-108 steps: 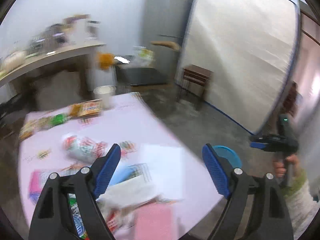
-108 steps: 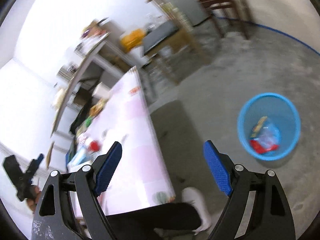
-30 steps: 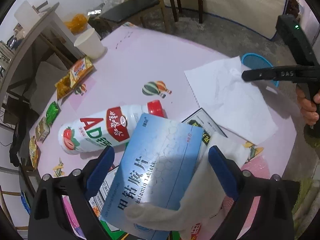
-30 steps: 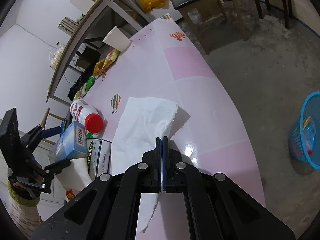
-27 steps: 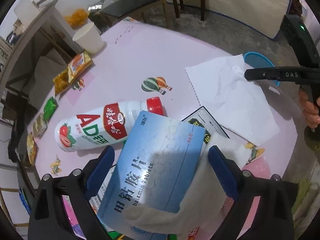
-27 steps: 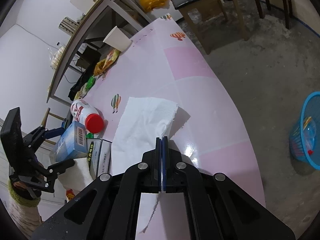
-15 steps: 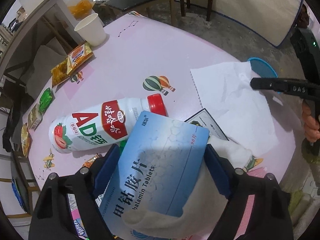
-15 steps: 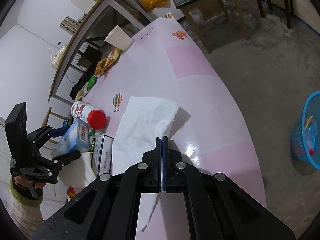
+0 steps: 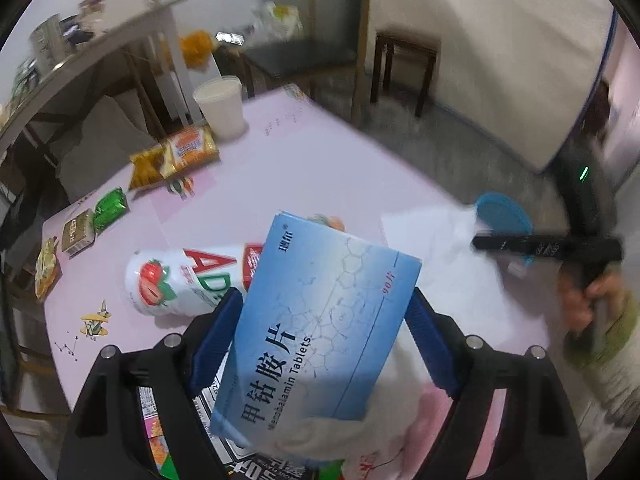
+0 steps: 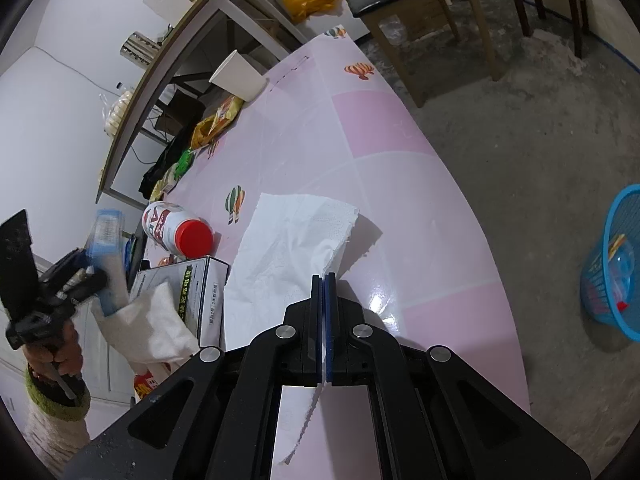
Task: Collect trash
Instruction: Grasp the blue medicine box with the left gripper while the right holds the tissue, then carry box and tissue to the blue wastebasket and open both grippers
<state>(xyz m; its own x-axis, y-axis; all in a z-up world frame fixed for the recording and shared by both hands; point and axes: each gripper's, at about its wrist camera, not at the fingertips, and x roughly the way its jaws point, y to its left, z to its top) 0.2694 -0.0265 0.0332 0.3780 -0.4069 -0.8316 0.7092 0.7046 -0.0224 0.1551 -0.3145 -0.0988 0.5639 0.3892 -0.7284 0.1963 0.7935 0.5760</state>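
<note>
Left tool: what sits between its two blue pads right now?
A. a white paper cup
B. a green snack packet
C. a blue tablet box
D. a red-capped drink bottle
C. In the left wrist view the blue tablet box fills the gap of the left tool, with a white tissue hanging from its lower end; the drink bottle lies on the table, and the paper cup stands far off.

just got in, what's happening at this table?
A person is clearing trash with a handheld gripper in each hand. The left gripper is clamped on a blue tablet box, lifted clear of the pink table, with a crumpled tissue hanging under it. The right gripper is shut on the edge of a white paper towel lying on the table. The blue bin sits on the floor to the right.
</note>
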